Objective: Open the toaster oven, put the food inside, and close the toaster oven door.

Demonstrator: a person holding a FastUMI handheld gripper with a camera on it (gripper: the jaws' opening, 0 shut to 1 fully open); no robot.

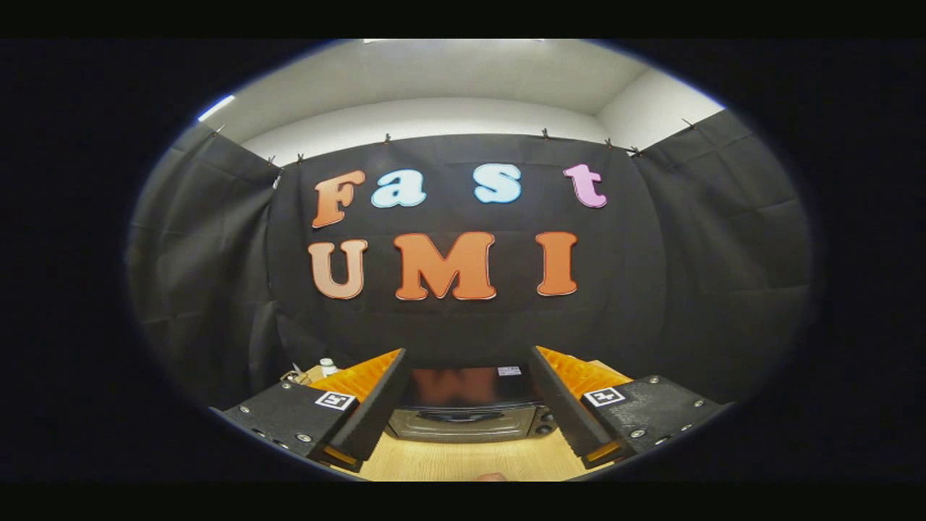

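Spread wide and holding nothing, the tongs hover above the pale wooden table, one finger toward eight o'clock and the other toward four. Between the fingers and just beyond them, at twelve o'clock from the tips, sits the toaster oven, its door shut and its dark glossy top facing up. A curved handle runs across the top of the door; that looks like the place to grip, from above, pulling down and outward. The oven is probably rigid and fairly heavy, so it should stay put, though the metal bar may be slippery. A small white bottle stands at ten o'clock, behind the left finger.
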